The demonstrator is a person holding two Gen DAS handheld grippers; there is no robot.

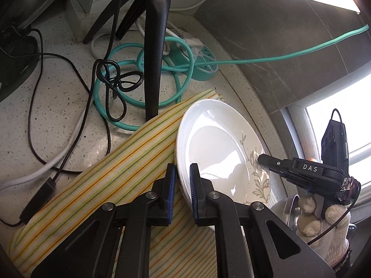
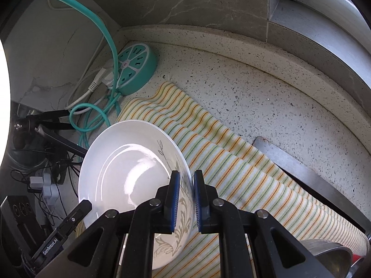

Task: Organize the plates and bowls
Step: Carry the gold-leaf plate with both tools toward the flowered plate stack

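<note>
A white plate [image 1: 215, 143] with a grey leaf pattern is tilted above a striped cloth [image 1: 104, 180]. My left gripper [image 1: 183, 185] is shut on the plate's left rim, its blue pads on either side of the edge. In the right wrist view, the right gripper [image 2: 186, 194] is shut on the opposite rim of the plate [image 2: 120, 173], right at the leaf print. From the left camera, the right gripper [image 1: 263, 158] reaches in from the right, held by a gloved hand [image 1: 320, 222]. The left gripper's tip [image 2: 84, 206] shows at the plate's lower left edge.
The striped cloth [image 2: 231, 173] lies on a speckled counter [image 2: 255, 97]. A teal round power strip [image 2: 136, 67] with coiled teal cable [image 1: 120, 92] sits in the corner. A black tripod leg [image 1: 155, 46] stands behind the plate. A metal bowl [image 2: 331, 254] is at lower right.
</note>
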